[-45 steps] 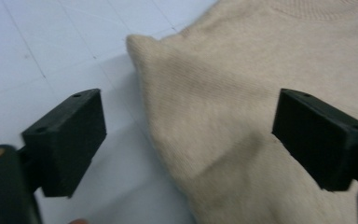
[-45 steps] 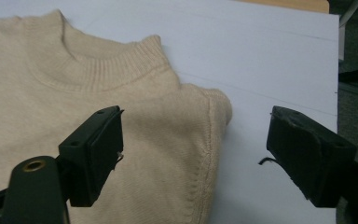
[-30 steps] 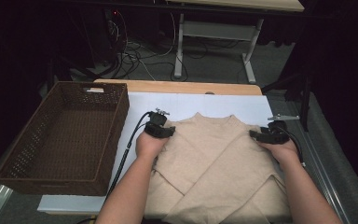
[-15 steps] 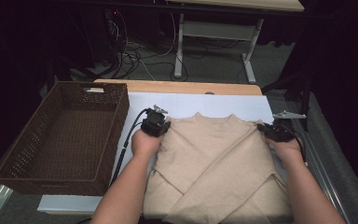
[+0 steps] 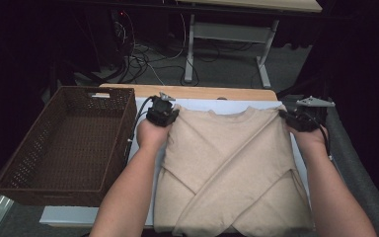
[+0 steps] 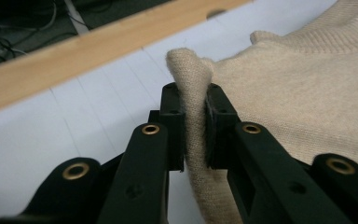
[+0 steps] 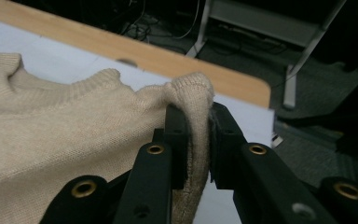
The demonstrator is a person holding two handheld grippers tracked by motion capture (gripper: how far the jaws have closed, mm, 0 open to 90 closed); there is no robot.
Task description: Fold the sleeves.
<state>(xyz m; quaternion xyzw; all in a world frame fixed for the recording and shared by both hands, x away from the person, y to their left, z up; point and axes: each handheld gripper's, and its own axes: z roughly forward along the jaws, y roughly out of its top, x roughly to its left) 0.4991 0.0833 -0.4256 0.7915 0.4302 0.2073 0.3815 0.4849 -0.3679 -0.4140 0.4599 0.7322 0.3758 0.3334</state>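
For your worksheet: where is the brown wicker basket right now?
In the high view, the wicker basket sits at the table's left, beside the left gripper and beige sweater.

A white-topped table (image 5: 212, 105) bears a beige sweater (image 5: 232, 163) and, apparently, a wicker basket (image 5: 74, 143).

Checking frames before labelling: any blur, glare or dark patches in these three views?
High view: sweater evenly lit, floor behind the table dark, no glare. Left gripper view: knit between the jaws sharp, jaw bases near the lens soft. Right gripper view: far background dim and soft.

Both forearms reach forward, left tool (image 5: 162, 111) and right tool (image 5: 303, 118) clamped shut.
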